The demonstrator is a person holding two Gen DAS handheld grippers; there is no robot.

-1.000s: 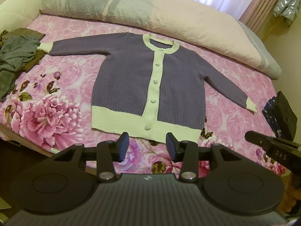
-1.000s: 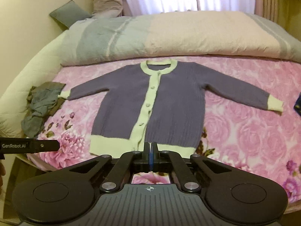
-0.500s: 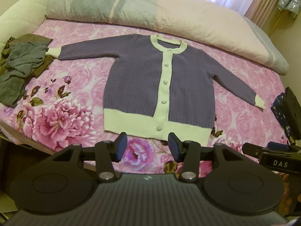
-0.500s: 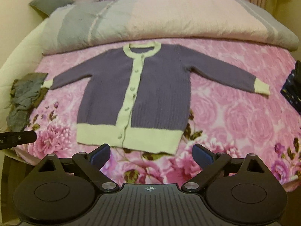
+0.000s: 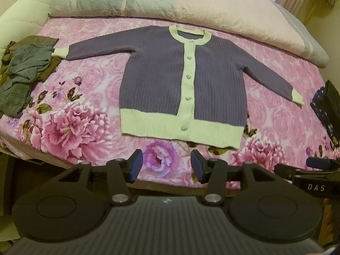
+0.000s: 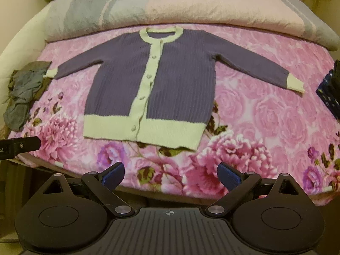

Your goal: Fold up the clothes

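Item: purple cardigan (image 5: 182, 80) with pale green trim, lying flat and buttoned on the pink floral bedspread (image 5: 85, 89), both sleeves spread outward, hem nearest me. My left gripper (image 5: 166, 165): jaws partly apart, holding nothing, short of the hem. My right gripper (image 6: 171, 175): jaws wide apart, holding nothing. Also present: grey-green clothes pile (image 5: 23, 68) touching one cuff; dark folded garment (image 5: 327, 106) near the other; rolled duvet (image 6: 170, 4) beyond the collar.

One cardigan (image 5: 182, 82), five buttons visible, maybe a sixth at collar. One grey-green clothes heap (image 5: 25, 68). One dark folded item (image 5: 328, 108). One duvet (image 5: 191, 2). Two grippers (image 5: 166, 165) (image 6: 171, 175).
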